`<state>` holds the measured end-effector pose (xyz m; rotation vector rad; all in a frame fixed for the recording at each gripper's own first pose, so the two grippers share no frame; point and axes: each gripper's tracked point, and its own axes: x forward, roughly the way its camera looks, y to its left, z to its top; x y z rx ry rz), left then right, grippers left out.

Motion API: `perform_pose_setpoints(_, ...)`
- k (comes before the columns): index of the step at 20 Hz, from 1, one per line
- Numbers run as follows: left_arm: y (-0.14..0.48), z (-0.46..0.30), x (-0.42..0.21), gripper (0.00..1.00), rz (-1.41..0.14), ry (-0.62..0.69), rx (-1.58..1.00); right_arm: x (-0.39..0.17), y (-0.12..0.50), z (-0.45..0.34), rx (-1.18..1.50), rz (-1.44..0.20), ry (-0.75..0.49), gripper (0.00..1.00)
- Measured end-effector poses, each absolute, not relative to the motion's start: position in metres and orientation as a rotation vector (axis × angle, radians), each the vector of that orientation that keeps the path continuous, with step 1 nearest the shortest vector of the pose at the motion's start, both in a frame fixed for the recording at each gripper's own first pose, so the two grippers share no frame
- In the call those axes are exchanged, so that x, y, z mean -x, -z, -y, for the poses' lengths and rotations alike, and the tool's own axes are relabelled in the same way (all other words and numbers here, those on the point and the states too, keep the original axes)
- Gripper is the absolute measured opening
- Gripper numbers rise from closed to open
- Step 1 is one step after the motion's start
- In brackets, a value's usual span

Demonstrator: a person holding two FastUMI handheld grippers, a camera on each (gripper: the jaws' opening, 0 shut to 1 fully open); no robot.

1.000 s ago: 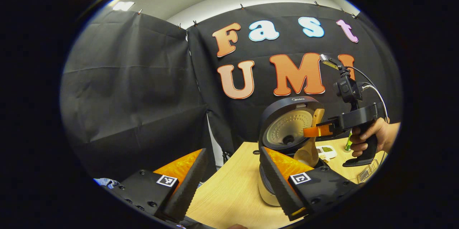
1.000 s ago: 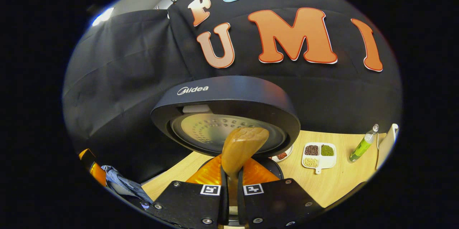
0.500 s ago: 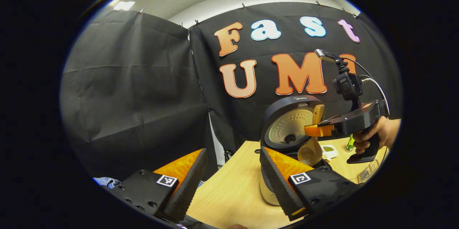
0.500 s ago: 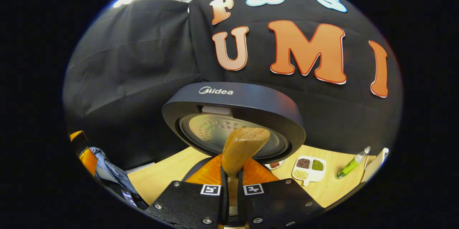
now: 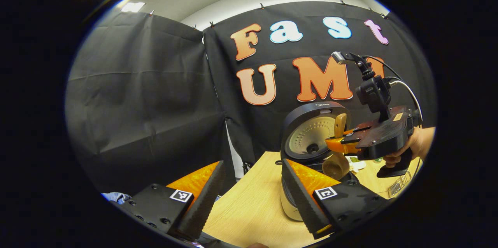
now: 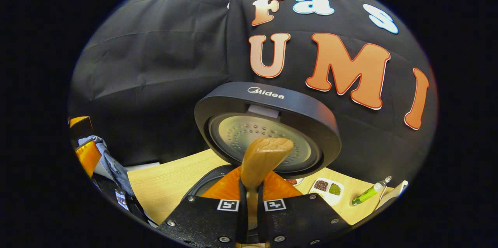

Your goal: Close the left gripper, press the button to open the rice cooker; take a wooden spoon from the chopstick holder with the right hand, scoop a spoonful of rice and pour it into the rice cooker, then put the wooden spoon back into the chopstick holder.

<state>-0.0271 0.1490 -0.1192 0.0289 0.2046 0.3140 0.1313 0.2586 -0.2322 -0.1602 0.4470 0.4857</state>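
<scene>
The rice cooker [image 5: 307,139] stands on the wooden table [image 5: 249,209] with its lid [image 6: 268,123] raised. My right gripper [image 5: 337,145] hovers over the open pot, shut on the wooden spoon [image 5: 337,164]. The spoon's handle points up and its bowl hangs down above the pot; what the bowl holds is hidden. In the right gripper view, the spoon's end [image 6: 266,154] sticks up between the shut fingers of the right gripper [image 6: 251,187], in front of the lid. My left gripper [image 5: 253,166] is open and holds nothing, on the near left of the cooker.
A white divided dish of beans [image 6: 328,190] and a green bottle [image 6: 367,195] sit on the table to the right of the cooker. A clear ribbed container [image 5: 398,189] stands at the right edge. A hand [image 5: 414,145] holds the right gripper's grip.
The right gripper has rolled and shifted slightly left and up over the cooker, tilting the spoon with it. The left gripper has stayed open and still.
</scene>
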Motion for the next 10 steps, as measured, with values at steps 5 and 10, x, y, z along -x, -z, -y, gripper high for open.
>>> perform_pose_setpoints(5, 0.117, -0.145, 0.031, 0.91, -0.204, -0.323, -0.032, -0.132, 0.225, -0.246, 0.014, -0.468, -0.457, 0.09)
perform_pose_setpoints(10, 0.118, -0.133, 0.034, 0.91, -0.212, -0.309, -0.018, -0.129, 0.211, -0.214, -0.261, -0.509, -0.411, 0.09)
